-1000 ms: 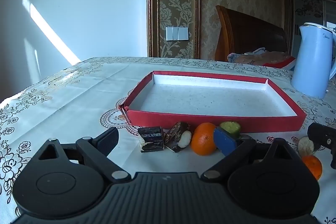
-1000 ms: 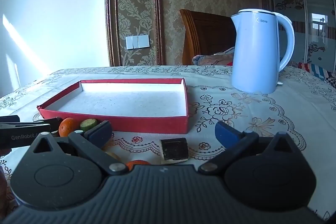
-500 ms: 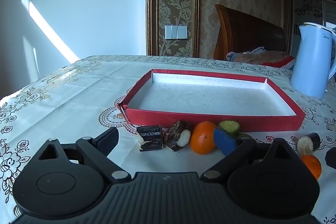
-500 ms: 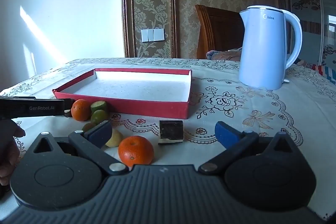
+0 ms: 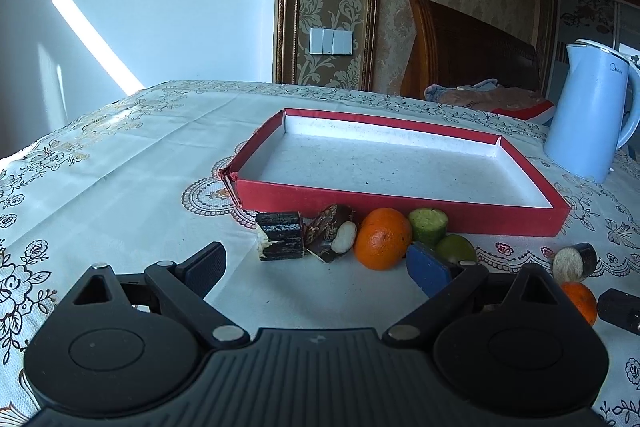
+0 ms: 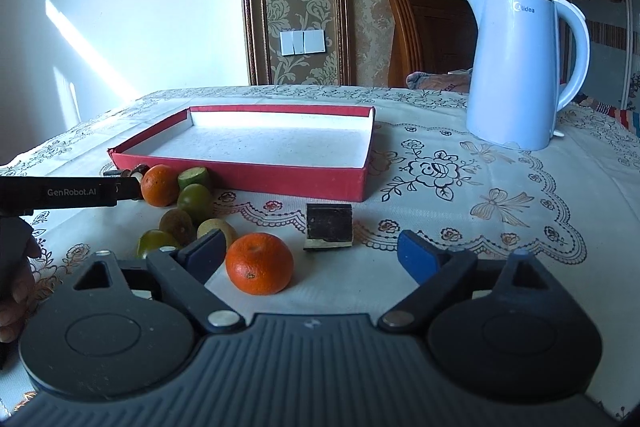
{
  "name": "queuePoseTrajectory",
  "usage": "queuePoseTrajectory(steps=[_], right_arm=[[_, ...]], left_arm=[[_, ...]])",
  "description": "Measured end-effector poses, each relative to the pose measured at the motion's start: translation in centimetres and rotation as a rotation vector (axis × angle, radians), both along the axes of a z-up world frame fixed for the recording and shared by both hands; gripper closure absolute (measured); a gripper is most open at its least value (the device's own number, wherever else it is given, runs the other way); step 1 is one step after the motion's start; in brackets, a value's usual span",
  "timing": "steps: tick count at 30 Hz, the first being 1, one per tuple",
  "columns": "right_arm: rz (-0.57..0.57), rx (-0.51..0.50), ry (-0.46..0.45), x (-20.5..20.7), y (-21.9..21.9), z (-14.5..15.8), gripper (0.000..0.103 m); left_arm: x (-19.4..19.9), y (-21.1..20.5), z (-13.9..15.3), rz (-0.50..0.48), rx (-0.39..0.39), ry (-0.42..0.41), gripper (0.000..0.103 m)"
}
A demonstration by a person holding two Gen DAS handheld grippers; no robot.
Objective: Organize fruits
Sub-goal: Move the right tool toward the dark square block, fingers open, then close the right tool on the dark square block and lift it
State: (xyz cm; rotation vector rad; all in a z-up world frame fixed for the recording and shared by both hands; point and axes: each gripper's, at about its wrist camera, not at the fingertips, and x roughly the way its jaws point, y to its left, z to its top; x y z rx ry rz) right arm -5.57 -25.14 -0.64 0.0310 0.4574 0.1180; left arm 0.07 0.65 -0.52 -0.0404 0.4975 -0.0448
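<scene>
The left gripper has a ribbed black body, two round black discs, black linkage arms with silver pivot screws, a black pad on one finger and a blue pad on the other. The right gripper is built the same, in dark grey-black, with two blue pads. From the side, the left one is a black bar marked "GenRobot.AI" in white.
</scene>
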Motion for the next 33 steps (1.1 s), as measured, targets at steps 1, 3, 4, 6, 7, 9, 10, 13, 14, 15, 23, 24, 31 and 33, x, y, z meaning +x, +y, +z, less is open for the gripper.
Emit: queuePoseTrajectory(steps=[1,3,4,6,7,9,10,13,14,15,23,24,31,33], right_arm=[[0.004,-0.004,0.003,0.0,0.0,0.0,0.014],[0.017,-0.007,0.007,0.0,-0.1,-0.1,0.021],[0.025,-0.007,0.011,0.0,-0.1,-0.1,0.024],[0.036,-0.003,0.023,0.1,-0.3,-0.1,0.031],[0.04,-0.002,0.028,0.2,-0.4,-0.2,0.03],[0.041,0.0,0.025,0.3,-0.6,-0.1,0.031],[0.036,0.001,0.021,0.4,-0.8,0.0,0.031],[0.006,0.014,0.015,1.2,-1.5,0.3,0.03],[-0.011,0.022,0.018,1.6,-1.8,0.4,0.032],[-0.019,0.025,0.017,2.0,-2.0,0.5,0.036],[-0.019,-0.015,0.056,4.5,-1.0,0.2,0.045],[-0.018,-0.014,0.059,4.7,-1.0,0.1,0.045],[-0.024,-0.007,0.093,5.7,-0.9,-0.4,0.059],[-0.023,-0.01,0.102,5.8,-0.8,-0.4,0.059]], left_arm=[[0.0,0.0,0.0,-0.003,-0.003,0.002,0.005],[0.0,0.0,-0.1,-0.009,-0.003,0.005,0.005],[0.0,-0.1,-0.1,-0.01,0.003,0.008,0.005],[0.1,-0.4,-0.2,-0.017,0.014,0.013,0.005],[0.1,-0.4,-0.2,-0.018,0.018,0.014,0.006],[0.2,-0.6,-0.3,-0.02,0.027,0.021,0.005],[0.3,-0.6,-0.3,-0.02,0.028,0.025,0.005],[0.4,-0.7,-0.4,-0.02,0.032,0.035,0.005],[0.4,-0.7,-0.4,-0.021,0.034,0.035,0.005],[0.4,-0.7,-0.4,-0.021,0.033,0.034,0.005],[0.5,-0.8,-0.4,-0.021,0.038,0.034,0.005],[0.4,-0.8,-0.4,-0.021,0.037,0.034,0.005],[0.3,-0.7,-0.4,-0.018,0.032,0.029,0.006],[0.3,-0.7,-0.3,-0.018,0.032,0.028,0.005]])
